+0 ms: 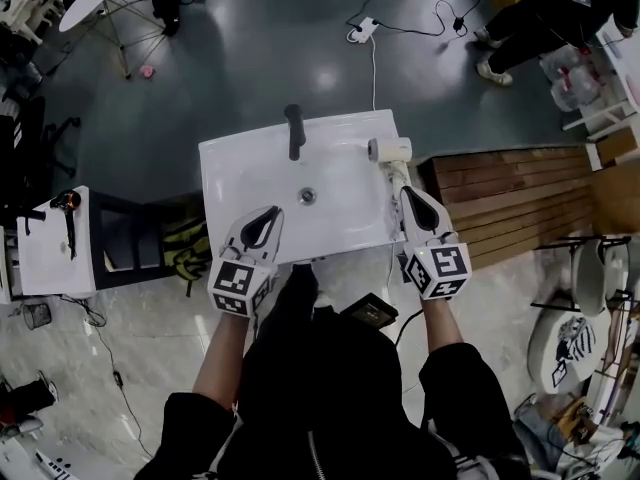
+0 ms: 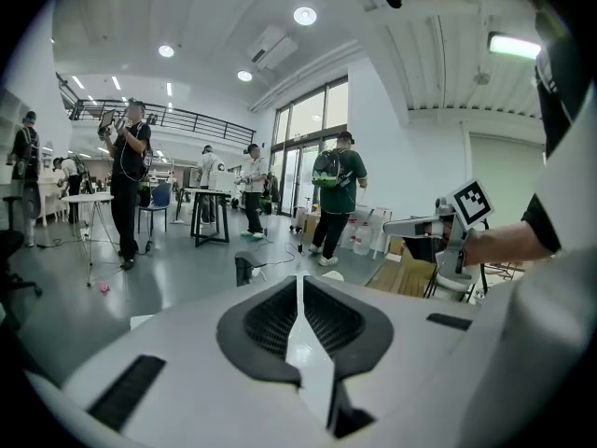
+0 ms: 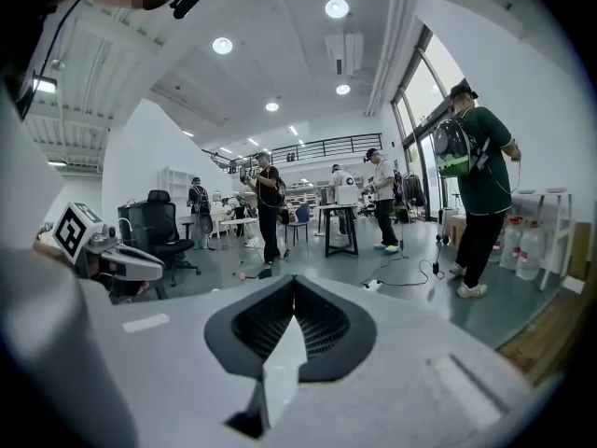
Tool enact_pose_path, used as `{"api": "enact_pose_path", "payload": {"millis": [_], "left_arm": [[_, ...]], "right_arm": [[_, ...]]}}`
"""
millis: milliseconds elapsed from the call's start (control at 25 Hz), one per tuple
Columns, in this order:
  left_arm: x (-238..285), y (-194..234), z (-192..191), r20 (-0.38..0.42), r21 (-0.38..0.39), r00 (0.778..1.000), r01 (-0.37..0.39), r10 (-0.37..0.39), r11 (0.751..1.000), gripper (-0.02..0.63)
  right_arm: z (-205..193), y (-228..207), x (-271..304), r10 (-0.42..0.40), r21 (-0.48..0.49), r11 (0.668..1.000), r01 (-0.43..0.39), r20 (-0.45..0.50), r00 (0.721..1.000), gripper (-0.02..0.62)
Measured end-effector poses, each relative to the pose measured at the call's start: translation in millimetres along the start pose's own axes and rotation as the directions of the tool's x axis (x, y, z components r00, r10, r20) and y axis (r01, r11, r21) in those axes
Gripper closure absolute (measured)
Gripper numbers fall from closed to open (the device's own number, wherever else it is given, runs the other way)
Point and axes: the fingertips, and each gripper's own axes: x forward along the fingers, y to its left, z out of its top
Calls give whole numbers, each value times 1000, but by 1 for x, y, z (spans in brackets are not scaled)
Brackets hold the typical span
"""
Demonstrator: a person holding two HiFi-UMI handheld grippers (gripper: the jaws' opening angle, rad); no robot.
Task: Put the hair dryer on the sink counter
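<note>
On sink counter [image 1: 232, 173], white hair dryer [image 1: 391, 151]

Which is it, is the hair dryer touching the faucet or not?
Apart. The head view shows the hair dryer lying at the sink counter's right rear, with bare white counter between it and the faucet.

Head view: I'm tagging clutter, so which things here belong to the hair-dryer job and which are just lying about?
Job: white hair dryer, lying on the sink counter; left gripper and right gripper, both shut, empty.
Lying about: power strip on the floor, wooden platform, side table at left.
</note>
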Motion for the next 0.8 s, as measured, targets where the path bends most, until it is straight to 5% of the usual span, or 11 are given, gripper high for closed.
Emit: {"api": "enact_pose_path", "payload": {"millis": [800], "left_arm": [[-2, -48, 7, 31, 34, 997, 74, -75, 997, 575]], "right_arm": [[-7, -9, -68, -79, -5, 997, 79, -6, 997, 591]]}}
